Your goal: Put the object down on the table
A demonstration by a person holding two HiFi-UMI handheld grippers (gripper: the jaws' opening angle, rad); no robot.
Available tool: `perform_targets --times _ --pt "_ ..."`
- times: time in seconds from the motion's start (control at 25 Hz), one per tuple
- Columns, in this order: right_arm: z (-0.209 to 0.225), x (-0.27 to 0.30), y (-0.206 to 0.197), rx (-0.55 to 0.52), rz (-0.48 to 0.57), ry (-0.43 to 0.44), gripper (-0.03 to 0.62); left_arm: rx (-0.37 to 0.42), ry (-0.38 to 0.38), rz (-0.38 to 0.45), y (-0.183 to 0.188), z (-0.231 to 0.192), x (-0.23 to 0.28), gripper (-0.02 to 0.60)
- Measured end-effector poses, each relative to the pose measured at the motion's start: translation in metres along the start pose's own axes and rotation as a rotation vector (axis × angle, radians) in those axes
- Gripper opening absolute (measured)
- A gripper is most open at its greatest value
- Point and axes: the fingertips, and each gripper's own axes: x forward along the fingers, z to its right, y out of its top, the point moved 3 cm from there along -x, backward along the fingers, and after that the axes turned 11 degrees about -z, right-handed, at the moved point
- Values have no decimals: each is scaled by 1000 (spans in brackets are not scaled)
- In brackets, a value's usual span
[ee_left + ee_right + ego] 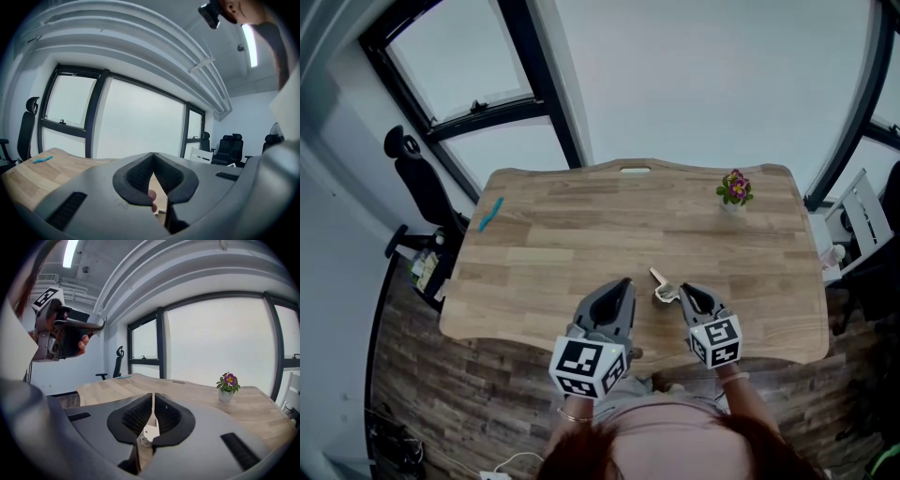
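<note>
The right hand-held gripper [153, 398] is clamped on a small metal key [151, 430], lower centre of frame, just above the table [581, 216]. Likely light, rigid and slippery; grip the flat faces. The left hand-held gripper [153, 156] is closed and empty.

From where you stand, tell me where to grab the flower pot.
Grip the flower pot by its white base, below the leaves, coming in level from the near side. It stands upright, and the flowers cover its top, so a grab from above would likely crush them.
</note>
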Motion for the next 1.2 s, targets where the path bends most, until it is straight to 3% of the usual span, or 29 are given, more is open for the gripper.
perform_targets --times 1.2 --pt "20 -78 48 30 130 -92 0 15 2 -14 -8 23 6 2"
